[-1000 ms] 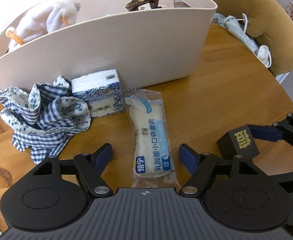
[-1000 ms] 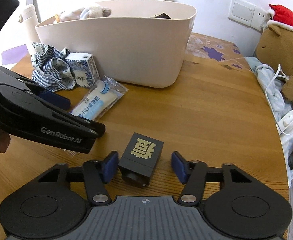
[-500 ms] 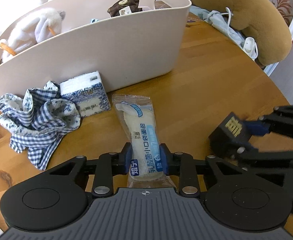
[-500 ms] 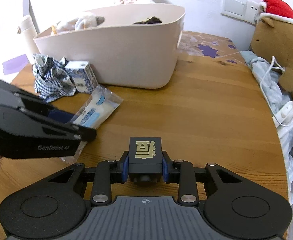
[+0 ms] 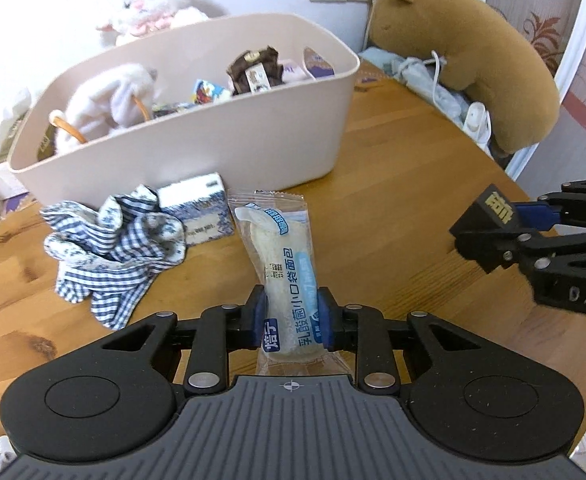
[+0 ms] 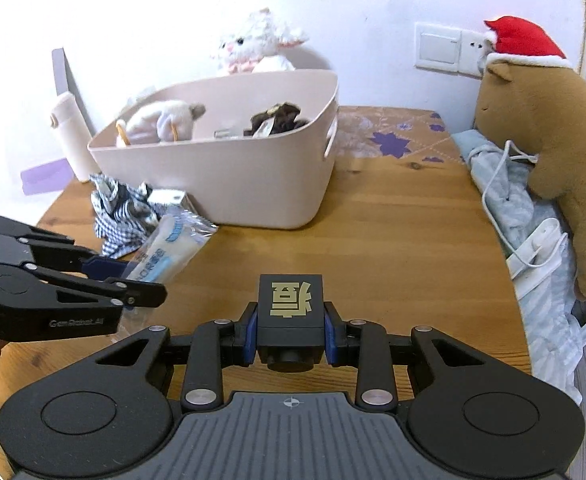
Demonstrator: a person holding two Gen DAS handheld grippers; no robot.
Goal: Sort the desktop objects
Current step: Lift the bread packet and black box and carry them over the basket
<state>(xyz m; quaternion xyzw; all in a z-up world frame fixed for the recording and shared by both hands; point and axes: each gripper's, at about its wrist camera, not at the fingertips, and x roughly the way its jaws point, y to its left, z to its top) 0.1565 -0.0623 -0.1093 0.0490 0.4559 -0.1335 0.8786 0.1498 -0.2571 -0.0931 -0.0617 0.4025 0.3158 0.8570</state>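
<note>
My left gripper (image 5: 291,326) is shut on a clear-wrapped bread packet (image 5: 281,256) and holds it raised above the wooden table, tilted toward the beige storage bin (image 5: 197,148). The packet also shows in the right wrist view (image 6: 169,248). My right gripper (image 6: 291,330) is shut on a black box with a gold character (image 6: 291,304), lifted off the table; the box also shows in the left wrist view (image 5: 489,232). A blue checked cloth (image 5: 113,248) and a blue-white tissue pack (image 5: 197,216) lie in front of the bin.
The bin (image 6: 229,176) holds a white plush toy (image 5: 109,100), a brown packet (image 5: 255,68) and small items. A brown plush with a red hat (image 6: 541,152), a grey cloth with a white cable (image 6: 505,196), a white bottle (image 6: 71,136) and the table's right edge are nearby.
Both grippers closed on their objects, the left on the bread packet and the right on the black box, then lifted them off the table.
</note>
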